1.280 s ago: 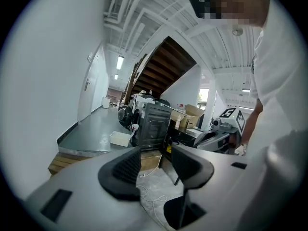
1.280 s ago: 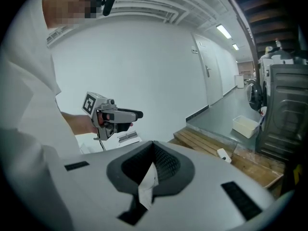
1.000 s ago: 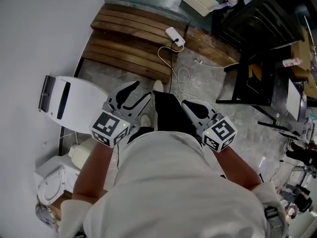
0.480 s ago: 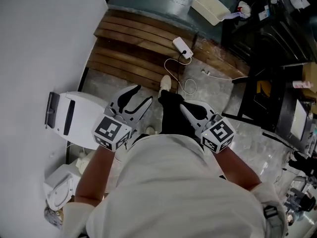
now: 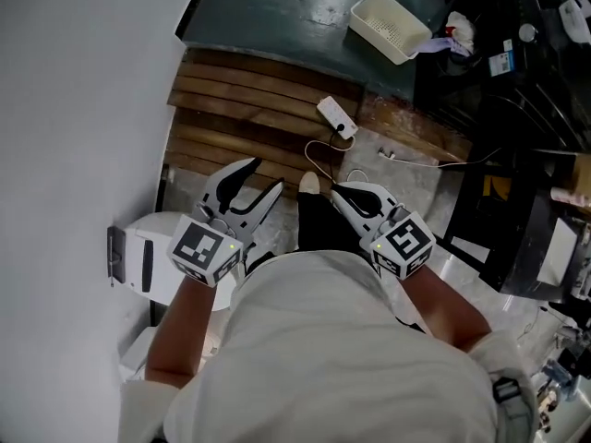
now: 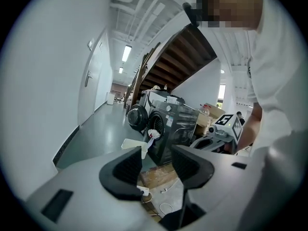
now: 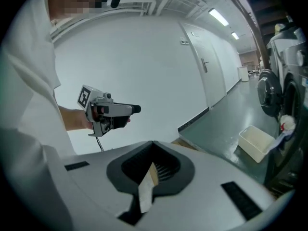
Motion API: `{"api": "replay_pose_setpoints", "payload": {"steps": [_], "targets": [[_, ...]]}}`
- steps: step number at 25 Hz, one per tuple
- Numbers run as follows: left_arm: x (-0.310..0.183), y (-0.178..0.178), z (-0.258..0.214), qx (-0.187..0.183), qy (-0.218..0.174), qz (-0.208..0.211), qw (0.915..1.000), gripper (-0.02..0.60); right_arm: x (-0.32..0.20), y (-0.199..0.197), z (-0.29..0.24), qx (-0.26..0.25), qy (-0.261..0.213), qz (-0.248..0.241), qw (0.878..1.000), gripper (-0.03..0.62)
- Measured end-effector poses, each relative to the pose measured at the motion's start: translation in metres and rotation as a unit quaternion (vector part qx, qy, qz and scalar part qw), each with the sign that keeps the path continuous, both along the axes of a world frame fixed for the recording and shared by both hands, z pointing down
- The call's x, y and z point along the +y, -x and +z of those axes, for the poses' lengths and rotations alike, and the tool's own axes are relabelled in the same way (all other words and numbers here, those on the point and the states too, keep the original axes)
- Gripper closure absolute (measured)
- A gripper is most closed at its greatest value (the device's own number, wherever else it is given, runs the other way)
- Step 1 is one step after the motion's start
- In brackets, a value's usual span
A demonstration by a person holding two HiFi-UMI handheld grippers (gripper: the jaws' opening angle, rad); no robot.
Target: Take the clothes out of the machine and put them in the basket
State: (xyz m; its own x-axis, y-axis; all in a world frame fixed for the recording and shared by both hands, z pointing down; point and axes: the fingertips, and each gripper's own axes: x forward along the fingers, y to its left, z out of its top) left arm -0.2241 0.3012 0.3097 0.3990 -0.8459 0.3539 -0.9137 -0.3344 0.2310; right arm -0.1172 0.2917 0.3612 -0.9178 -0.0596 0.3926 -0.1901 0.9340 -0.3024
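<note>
The machine (image 6: 174, 129) is standing well ahead, the basket (image 5: 389, 26) lying just beside it, clothes (image 6: 153, 134) hanging from its mouth. The left gripper (image 5: 263, 175) is gaping halfway, empty; the right gripper (image 5: 342, 192) is pinched together, empty. It needs opening wide before reaching in.

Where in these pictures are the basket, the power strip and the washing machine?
basket (image 5: 373, 33), head view, near side wall.
power strip (image 5: 336, 116), head view, middle of its white body.
washing machine (image 6: 183, 125), left gripper view, dark body.
</note>
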Motion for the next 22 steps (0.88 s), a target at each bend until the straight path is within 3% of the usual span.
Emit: {"api": "replay_pose_setpoints", "payload": {"steps": [8,17,22], "targets": [[-0.103,0.008,-0.052,-0.007,-0.007,0.036,0.9993,0.394,-0.099,0.008,-0.042,-0.008,-0.003,0.041,0.999,0.591],[-0.173,0.024,-0.069,0.002,-0.015,0.118,0.9929,0.394,-0.146,0.025,-0.054,0.007,-0.004,0.113,0.994,0.591],[-0.196,0.056,-0.072,0.01,-0.012,0.172,0.9849,0.394,-0.16,0.059,-0.066,0.017,-0.007,0.159,0.987,0.591]]}}
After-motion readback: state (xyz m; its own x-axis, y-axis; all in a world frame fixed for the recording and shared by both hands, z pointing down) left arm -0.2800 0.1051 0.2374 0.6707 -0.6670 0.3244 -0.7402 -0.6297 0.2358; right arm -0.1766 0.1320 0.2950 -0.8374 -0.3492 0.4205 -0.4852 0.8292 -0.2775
